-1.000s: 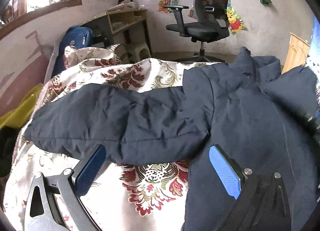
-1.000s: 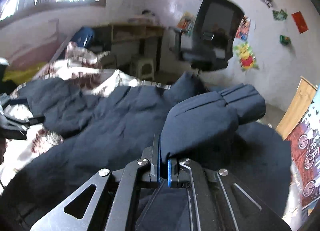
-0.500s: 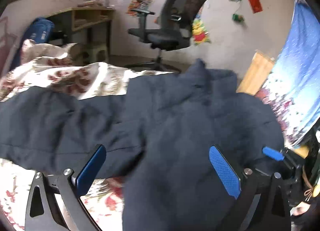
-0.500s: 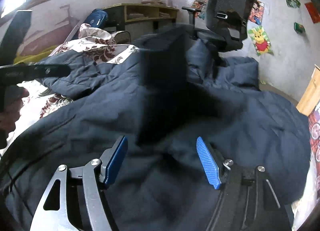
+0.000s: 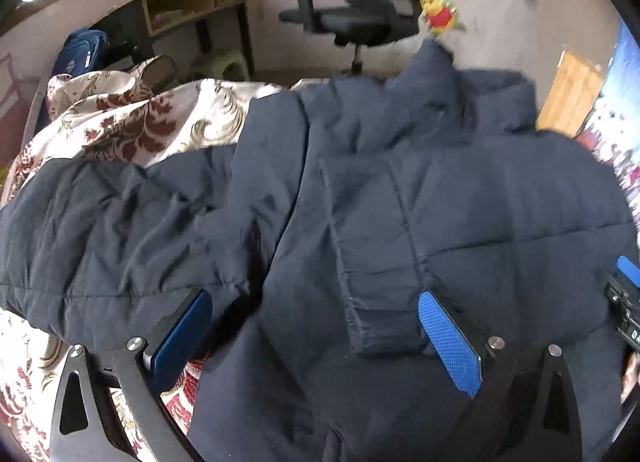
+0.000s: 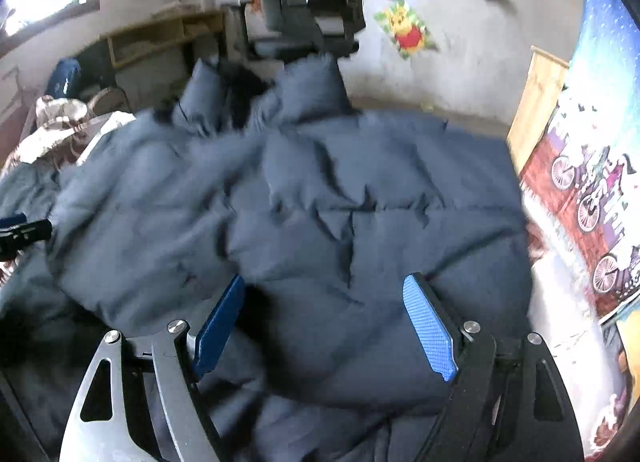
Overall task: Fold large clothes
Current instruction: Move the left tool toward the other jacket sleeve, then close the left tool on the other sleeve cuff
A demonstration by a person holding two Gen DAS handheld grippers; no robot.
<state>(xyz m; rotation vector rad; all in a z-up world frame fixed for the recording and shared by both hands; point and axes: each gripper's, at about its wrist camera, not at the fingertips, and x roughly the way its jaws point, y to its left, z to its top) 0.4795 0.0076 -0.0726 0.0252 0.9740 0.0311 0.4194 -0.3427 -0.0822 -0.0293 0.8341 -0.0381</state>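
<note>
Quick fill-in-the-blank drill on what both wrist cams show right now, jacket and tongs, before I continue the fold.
1. Both the left tongs and the right tongs are ____.
2. The navy jacket lies on a ____-patterned bedspread.
3. The folded-over sleeve rests on the jacket's ____.
4. Beyond the bed stands an office ____.

Missing words: open; floral; body; chair

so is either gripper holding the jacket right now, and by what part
Nothing is held. The left gripper and right gripper are both open above the jacket, with no fabric pinched between the fingers.
</note>
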